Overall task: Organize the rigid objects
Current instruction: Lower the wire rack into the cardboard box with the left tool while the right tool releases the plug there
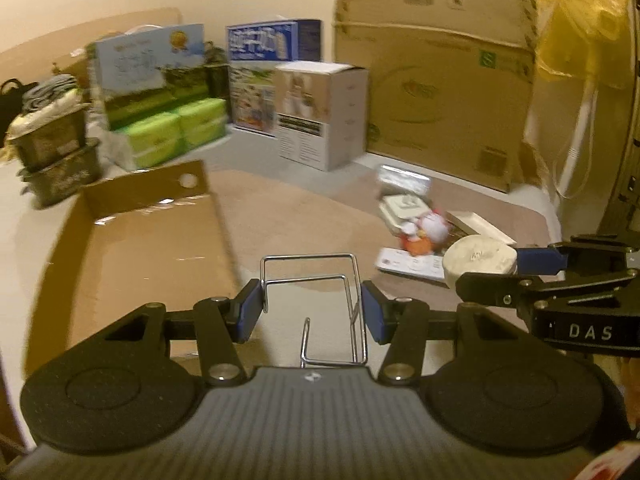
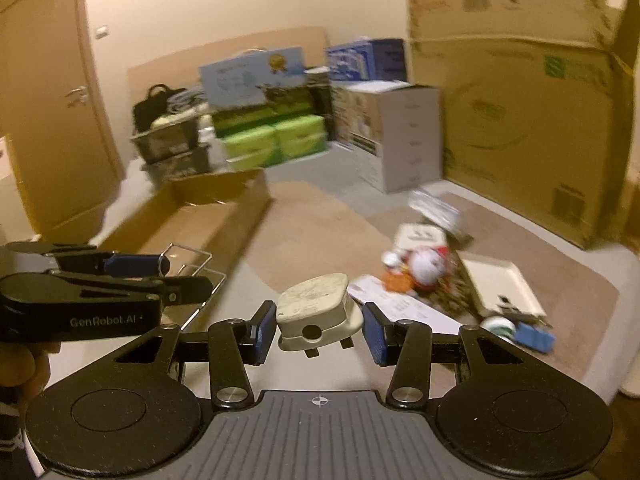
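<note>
In the left wrist view my left gripper (image 1: 312,310) is shut on a chrome wire rack (image 1: 312,276), its blue pads pressing the rack's two sides. My right gripper (image 2: 318,320) is shut on a white plug adapter (image 2: 316,306), pins facing the camera. Both are lifted above the beige carpet. Each gripper shows in the other's view: the right one (image 1: 500,270) with the adapter (image 1: 478,258) at the right edge, the left one (image 2: 172,276) with the rack (image 2: 196,268) at the left. An open cardboard box (image 1: 152,232) (image 2: 200,212) lies ahead on the left.
A pile of small things (image 1: 424,232) (image 2: 424,268), including a plush toy and flat white boxes, lies on the carpet to the right. Along the wall stand a large cardboard carton (image 1: 436,80), a white box (image 1: 324,116), green packs (image 1: 172,128) and stacked dark baskets (image 1: 56,160). A door (image 2: 44,100) is at the left.
</note>
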`<act>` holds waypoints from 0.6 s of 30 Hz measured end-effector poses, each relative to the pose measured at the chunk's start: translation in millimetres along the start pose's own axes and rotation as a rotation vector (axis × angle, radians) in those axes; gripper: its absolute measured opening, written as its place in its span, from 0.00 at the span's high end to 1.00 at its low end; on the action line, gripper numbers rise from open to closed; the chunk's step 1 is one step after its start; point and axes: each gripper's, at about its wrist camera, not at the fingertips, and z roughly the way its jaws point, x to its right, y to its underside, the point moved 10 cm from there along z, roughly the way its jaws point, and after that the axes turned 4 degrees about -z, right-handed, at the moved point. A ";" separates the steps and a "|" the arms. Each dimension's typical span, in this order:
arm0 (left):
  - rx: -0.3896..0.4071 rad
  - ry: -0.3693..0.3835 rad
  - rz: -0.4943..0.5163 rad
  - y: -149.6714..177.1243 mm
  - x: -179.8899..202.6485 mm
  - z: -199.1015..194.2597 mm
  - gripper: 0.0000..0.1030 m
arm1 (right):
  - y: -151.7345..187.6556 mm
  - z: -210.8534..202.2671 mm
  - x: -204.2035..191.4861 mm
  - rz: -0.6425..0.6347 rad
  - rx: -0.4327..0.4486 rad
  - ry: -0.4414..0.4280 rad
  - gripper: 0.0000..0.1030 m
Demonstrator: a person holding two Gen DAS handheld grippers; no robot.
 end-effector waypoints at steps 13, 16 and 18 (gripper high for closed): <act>-0.009 -0.143 -0.097 -4.1 -121.2 -17.9 0.52 | -41.3 58.5 -93.0 -0.056 -0.010 -0.183 0.55; -0.013 -0.162 -0.101 -5.4 -139.6 -15.5 0.52 | -47.3 77.5 -111.3 -0.068 -0.028 -0.213 0.55; -0.022 -0.173 -0.110 -4.7 -150.3 -10.3 0.52 | -48.4 92.2 -124.5 -0.082 -0.048 -0.231 0.55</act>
